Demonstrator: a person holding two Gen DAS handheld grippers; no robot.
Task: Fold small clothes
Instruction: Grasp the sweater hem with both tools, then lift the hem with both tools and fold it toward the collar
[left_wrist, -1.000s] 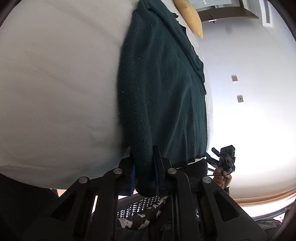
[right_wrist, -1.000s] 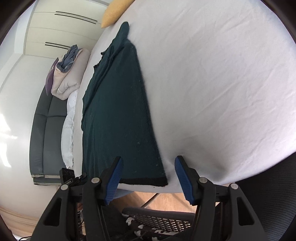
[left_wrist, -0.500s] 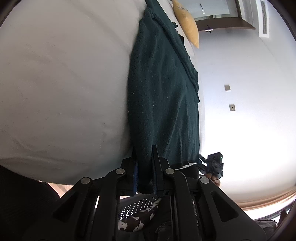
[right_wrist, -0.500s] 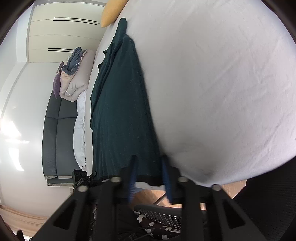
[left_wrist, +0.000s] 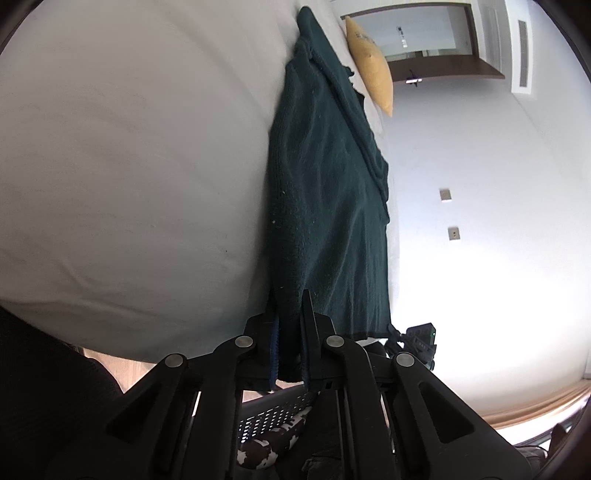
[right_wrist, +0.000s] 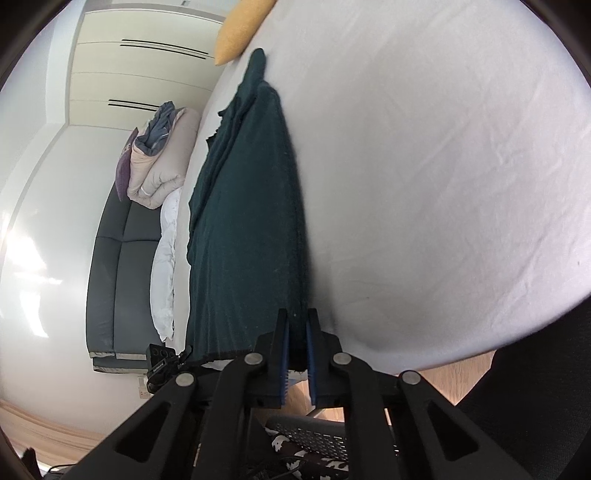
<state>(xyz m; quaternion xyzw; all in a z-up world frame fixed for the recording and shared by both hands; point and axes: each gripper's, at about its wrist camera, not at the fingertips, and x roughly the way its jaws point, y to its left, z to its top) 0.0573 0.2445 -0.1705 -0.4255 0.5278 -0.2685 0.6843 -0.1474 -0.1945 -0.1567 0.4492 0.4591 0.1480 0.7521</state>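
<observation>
Gripping the near hem of the dark green sweater (left_wrist: 325, 206): left gripper (left_wrist: 290, 332) clenched on the hem's left corner, cloth pinched between the blue pads. Right gripper (right_wrist: 297, 336) likewise closed on the opposite corner, its jaws having just been closing, with the hem's edge caught between them. Both pointing forward and somewhat downward from the near edge of the white bed (left_wrist: 129, 166), neither visibly nearer the garment than the other; each at its own corner.

Lying lengthwise straight ahead of both sets of jaws, the sweater (right_wrist: 251, 221) runs its long axis away toward the far end of the bed, flat on the sheet, one sleeve apparently laid along the body. Judged from this: next, lifting the hem and carrying it forward along that axis toward the collar end, keeping both corners level so the fold lands square.

Farther off, touching nothing in play: yellow pillow (left_wrist: 371, 79) just beyond the sweater's far end. Beside the bed, in the right wrist view, dark sofa (right_wrist: 118, 266) bearing rolled bedding (right_wrist: 159, 158).
</observation>
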